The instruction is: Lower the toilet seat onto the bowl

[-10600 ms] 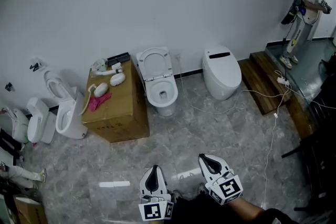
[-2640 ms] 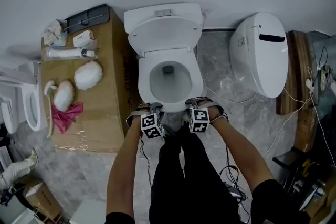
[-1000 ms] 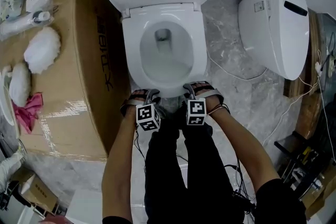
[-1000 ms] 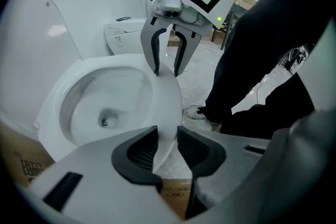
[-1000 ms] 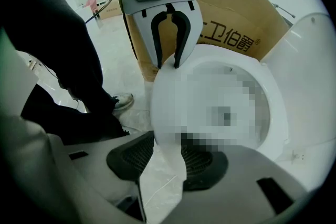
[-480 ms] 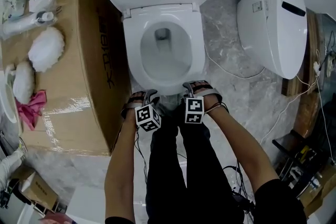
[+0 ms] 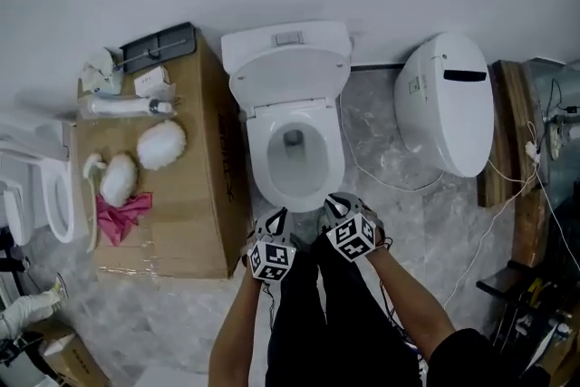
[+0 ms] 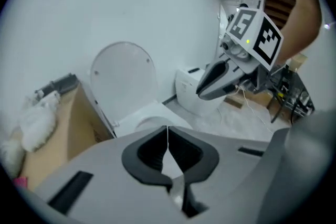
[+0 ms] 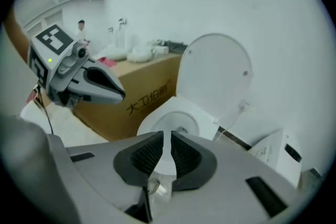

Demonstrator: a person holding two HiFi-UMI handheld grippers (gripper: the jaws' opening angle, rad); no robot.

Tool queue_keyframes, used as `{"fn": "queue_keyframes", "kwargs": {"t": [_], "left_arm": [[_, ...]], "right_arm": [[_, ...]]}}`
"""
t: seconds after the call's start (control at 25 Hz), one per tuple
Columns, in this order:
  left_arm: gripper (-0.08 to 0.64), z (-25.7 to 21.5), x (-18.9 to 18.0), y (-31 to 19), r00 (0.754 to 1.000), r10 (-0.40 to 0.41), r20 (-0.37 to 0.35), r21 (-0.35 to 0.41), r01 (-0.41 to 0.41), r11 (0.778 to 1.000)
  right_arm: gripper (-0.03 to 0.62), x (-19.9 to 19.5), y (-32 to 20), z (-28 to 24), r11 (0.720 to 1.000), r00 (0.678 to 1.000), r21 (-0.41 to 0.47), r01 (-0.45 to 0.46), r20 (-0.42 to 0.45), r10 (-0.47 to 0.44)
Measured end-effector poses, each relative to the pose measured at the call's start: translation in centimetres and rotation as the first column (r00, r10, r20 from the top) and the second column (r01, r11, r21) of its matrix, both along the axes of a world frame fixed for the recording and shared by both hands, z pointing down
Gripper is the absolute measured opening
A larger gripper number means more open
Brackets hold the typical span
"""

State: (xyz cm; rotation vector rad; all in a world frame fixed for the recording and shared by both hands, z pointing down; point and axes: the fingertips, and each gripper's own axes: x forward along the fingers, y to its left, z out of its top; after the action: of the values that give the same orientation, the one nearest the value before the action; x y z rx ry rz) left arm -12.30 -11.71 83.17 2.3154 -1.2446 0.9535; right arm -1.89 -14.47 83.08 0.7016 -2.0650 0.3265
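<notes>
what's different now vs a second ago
The left gripper and right gripper lifted up and away from the front of the toilet seat. Both have just been closing with nothing between the jaws: left now shut, right at a narrow gap. The seat stays flat on the bowl, and the lid stays upright.
</notes>
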Motion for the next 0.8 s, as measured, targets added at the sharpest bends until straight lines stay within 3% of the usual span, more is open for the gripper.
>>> {"fn": "queue_keyframes", "kwargs": {"t": [0.12,0.2,0.32,0.44,0.6,0.8], "left_arm": [[0.014,-10.2,-0.4,-1.4,0.994,-0.094,-0.059,0.094,0.099,0.991],[0.014,-17.4,-1.1,-2.5,0.981,-0.161,-0.11,0.163,0.178,0.97],[0.014,-27.9,-2.3,-3.4,0.951,-0.243,-0.189,0.267,0.288,0.92],[0.014,-35.9,-3.7,-3.4,0.93,-0.287,-0.228,0.37,0.356,0.858],[0.014,-42.7,-4.7,-2.1,0.926,-0.286,-0.246,0.479,0.373,0.794],[0.014,-45.7,-4.9,0.5,0.903,-0.306,-0.301,0.493,0.422,0.761]], "right_arm": [[0.049,-0.4,-1.7,-10.4,0.987,0.985,0.089,-0.133,0.12,0.122],[0.044,-0.7,-2.6,-17.1,0.968,0.954,0.127,-0.218,0.237,0.184],[0.04,-0.8,-3.2,-27.0,0.932,0.888,0.167,-0.322,0.395,0.236],[0.04,0.0,-2.9,-34.5,0.896,0.842,0.226,-0.383,0.484,0.238],[0.04,0.8,-1.5,-40.3,0.871,0.813,0.276,-0.406,0.545,0.206],[0.04,1.5,0.6,-43.3,0.853,0.795,0.317,-0.415,0.582,0.171]]}}
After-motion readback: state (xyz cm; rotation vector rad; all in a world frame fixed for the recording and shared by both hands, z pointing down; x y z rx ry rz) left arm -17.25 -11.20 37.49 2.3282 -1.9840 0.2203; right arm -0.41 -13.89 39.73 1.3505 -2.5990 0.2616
